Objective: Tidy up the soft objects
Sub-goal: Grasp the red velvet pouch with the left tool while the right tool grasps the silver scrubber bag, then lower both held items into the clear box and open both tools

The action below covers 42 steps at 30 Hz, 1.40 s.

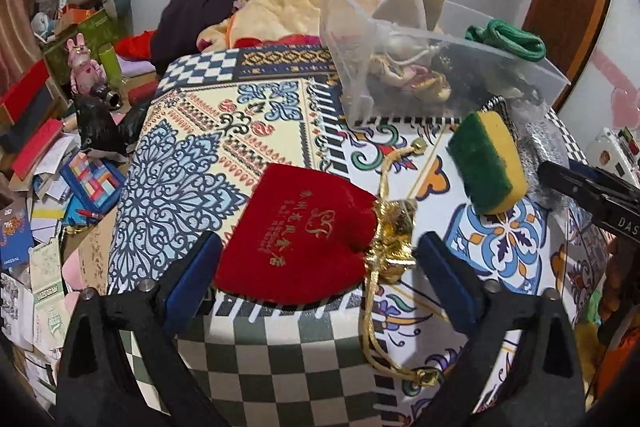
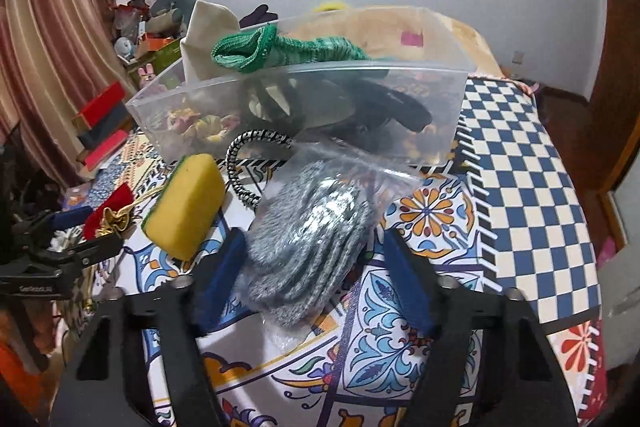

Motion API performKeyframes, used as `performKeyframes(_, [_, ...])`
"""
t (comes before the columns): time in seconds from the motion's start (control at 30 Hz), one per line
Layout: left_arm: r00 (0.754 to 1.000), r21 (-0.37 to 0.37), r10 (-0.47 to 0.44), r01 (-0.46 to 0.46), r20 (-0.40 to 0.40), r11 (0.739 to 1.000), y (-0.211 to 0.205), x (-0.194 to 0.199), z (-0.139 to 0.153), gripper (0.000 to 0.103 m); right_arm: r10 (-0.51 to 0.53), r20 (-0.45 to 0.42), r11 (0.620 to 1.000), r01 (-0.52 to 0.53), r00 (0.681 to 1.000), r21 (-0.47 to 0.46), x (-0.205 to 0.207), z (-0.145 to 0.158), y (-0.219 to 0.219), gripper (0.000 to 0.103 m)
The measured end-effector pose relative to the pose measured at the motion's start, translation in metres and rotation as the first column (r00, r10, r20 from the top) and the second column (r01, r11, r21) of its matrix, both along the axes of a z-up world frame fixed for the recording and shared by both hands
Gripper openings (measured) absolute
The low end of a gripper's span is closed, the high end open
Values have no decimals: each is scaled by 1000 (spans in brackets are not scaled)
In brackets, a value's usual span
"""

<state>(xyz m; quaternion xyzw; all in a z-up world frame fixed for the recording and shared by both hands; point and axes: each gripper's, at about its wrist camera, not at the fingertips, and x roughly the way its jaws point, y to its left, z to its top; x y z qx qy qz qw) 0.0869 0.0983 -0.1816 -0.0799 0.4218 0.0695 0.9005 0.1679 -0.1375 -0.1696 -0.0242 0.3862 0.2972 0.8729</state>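
- Left gripper (image 1: pixel 316 275) is spread wide around the red velvet drawstring pouch (image 1: pixel 296 235), not yet closed on it.
- Right gripper (image 2: pixel 316 279) stands apart around the grey cloths in a clear plastic bag (image 2: pixel 308 227).
- Next, I think: close, lift, then drop each into the clear plastic bin (image 2: pixel 304 123) on the far side.

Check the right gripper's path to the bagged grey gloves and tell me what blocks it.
Nothing visible does. The right gripper is open, its pads either side of the bagged grey gloves. The sponge sits off to the left, and the clear bin lies beyond the bag.
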Motion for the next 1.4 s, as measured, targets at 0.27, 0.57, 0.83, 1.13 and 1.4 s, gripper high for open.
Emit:
performKeyframes(0.27, [998,48,-55,54,19,997,-10,-5,5,34,-6,15,1000,6,1000,23,-12,2,-21,25])
performKeyframes(0.57, [994,40,-70,67,88,997,-17,-20,32,20,-42,67,998,39,997,43,-28,22,-42,24])
performKeyframes(0.83, [969,83,-107,90,224,992,-28,-27,92,20,-69,169,996,59,983,64,-33,57,-49,24])
performKeyframes(1.13, [931,126,-156,120,329,985,-43,-2,142,20,-97,277,993,73,956,95,-19,96,-49,24])
performKeyframes(1.4, [924,110,-203,176,323,978,-53,39,146,20,-106,327,991,75,939,108,6,112,-34,24])
